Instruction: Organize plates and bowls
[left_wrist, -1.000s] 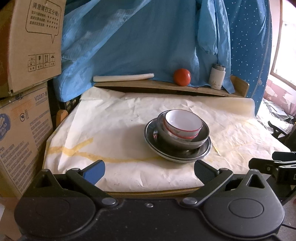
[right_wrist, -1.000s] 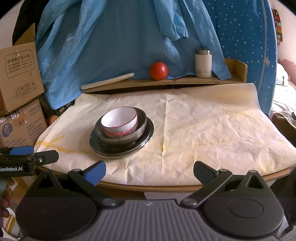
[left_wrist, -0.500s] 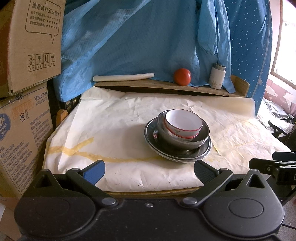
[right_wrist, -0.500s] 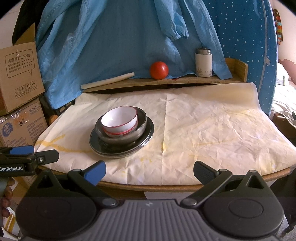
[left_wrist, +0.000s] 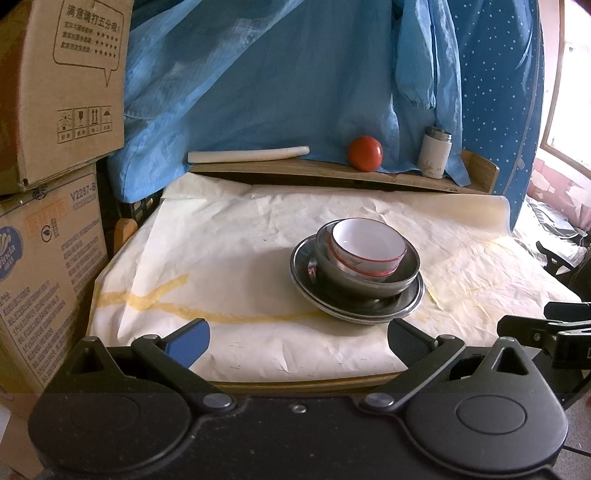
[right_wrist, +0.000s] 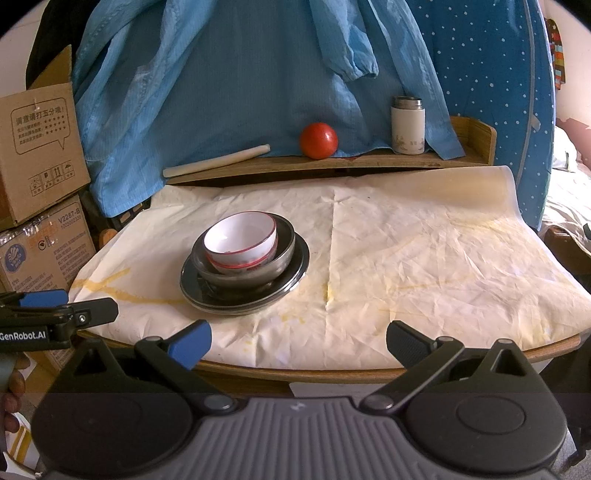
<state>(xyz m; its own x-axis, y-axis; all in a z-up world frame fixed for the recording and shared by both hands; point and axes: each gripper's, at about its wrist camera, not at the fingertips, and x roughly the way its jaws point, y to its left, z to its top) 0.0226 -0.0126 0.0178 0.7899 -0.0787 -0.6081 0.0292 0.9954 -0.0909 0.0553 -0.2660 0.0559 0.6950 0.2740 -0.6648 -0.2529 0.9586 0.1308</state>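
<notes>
A white bowl with a red rim (left_wrist: 365, 245) (right_wrist: 240, 240) sits inside a steel bowl (left_wrist: 369, 280) (right_wrist: 280, 254), which rests on a steel plate (left_wrist: 332, 306) (right_wrist: 295, 280) on the paper-covered table. My left gripper (left_wrist: 297, 341) hangs open at the table's near edge, short of the stack. Also open, my right gripper (right_wrist: 297, 341) is held at the near edge, right of the stack. Each gripper shows in the other's view at the side, the left gripper (right_wrist: 62, 317) and the right gripper (left_wrist: 546, 332).
A wooden shelf (right_wrist: 369, 162) at the back holds a red tomato (right_wrist: 318, 141), a white flask (right_wrist: 407, 125) and a white roll (right_wrist: 216, 160). Blue cloth (right_wrist: 240, 74) hangs behind. Cardboard boxes (left_wrist: 48, 147) stack at the left. The table (right_wrist: 443, 258) spreads wide right of the stack.
</notes>
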